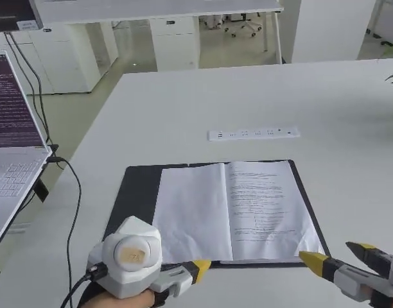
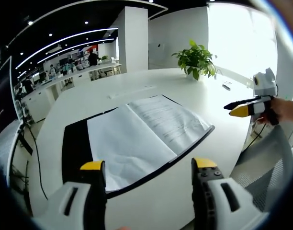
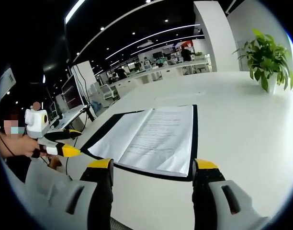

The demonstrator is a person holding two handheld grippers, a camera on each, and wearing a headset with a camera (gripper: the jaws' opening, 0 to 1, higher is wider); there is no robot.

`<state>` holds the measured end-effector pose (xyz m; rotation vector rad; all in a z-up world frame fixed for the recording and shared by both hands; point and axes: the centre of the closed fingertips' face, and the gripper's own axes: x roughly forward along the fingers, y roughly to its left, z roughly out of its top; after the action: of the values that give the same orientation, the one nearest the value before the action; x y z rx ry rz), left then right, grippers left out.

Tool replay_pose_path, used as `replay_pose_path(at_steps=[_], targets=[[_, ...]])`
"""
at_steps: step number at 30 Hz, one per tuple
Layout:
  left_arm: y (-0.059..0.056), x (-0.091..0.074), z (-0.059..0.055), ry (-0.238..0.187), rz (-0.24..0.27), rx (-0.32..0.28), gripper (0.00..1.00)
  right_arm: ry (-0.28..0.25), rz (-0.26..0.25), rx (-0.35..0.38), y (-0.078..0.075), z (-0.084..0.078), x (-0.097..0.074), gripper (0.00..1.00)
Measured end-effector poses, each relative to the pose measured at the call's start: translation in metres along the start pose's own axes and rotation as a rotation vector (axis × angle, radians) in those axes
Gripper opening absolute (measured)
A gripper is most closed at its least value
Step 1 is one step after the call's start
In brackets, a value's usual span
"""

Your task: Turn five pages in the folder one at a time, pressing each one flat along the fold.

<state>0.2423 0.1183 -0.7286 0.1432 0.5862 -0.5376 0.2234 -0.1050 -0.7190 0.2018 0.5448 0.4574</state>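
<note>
from the folder (image 1: 216, 212), the table (image 1: 183, 102) is bare toward 12 o'clock, apart from a power strip (image 1: 254, 134) lying flat just past the folder's far edge, not touching it. a gripper could pass over it but not slide through. at 3 o'clock the tabletop is bare and wide, the easiest way in. a potted plant (image 2: 197, 60) stands well apart at about 2 o'clock. at 9 o'clock an open laptop (image 1: 10, 160) stands by the table's left edge, and a black cable (image 1: 74, 205) loops over the table between it and the folder's left cover. at 6 o'clock i have a narrow strip of bare table. my left gripper (image 2: 149, 165) and right gripper (image 1: 336, 254) hang there, jaws spread, touching nothing.
</note>
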Motion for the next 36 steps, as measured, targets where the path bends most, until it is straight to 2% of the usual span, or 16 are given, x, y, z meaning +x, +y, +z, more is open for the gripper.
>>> replay_pose_path(at_steps=[4,10,17,21,30,32,34,35,36], targets=[[-0.018,0.028,0.008,0.008,-0.042,0.024,0.71,-0.004,0.001,0.013,-0.001,-0.003,0.001,0.65],[-0.049,0.069,0.025,-0.005,-0.110,0.044,0.71,-0.003,0.002,0.023,-0.002,-0.008,0.002,0.64],[-0.082,0.110,0.031,0.006,-0.161,0.072,0.70,-0.022,-0.008,0.032,-0.008,-0.004,0.000,0.63],[-0.093,0.127,0.031,0.012,-0.177,0.077,0.69,-0.023,-0.013,0.043,-0.010,-0.006,0.002,0.63],[-0.106,0.155,0.024,0.043,-0.182,0.087,0.68,-0.017,-0.022,0.050,-0.014,-0.010,0.004,0.62],[-0.105,0.158,0.023,0.040,-0.176,0.088,0.66,-0.019,-0.025,0.057,-0.015,-0.011,0.004,0.61],[-0.100,0.164,0.021,0.040,-0.149,0.094,0.64,-0.018,-0.029,0.067,-0.016,-0.012,0.004,0.61],[-0.099,0.165,0.019,0.045,-0.142,0.097,0.62,-0.018,-0.030,0.068,-0.016,-0.013,0.004,0.60],[-0.097,0.167,0.013,0.065,-0.128,0.106,0.59,-0.020,-0.030,0.068,-0.016,-0.013,0.005,0.60]])
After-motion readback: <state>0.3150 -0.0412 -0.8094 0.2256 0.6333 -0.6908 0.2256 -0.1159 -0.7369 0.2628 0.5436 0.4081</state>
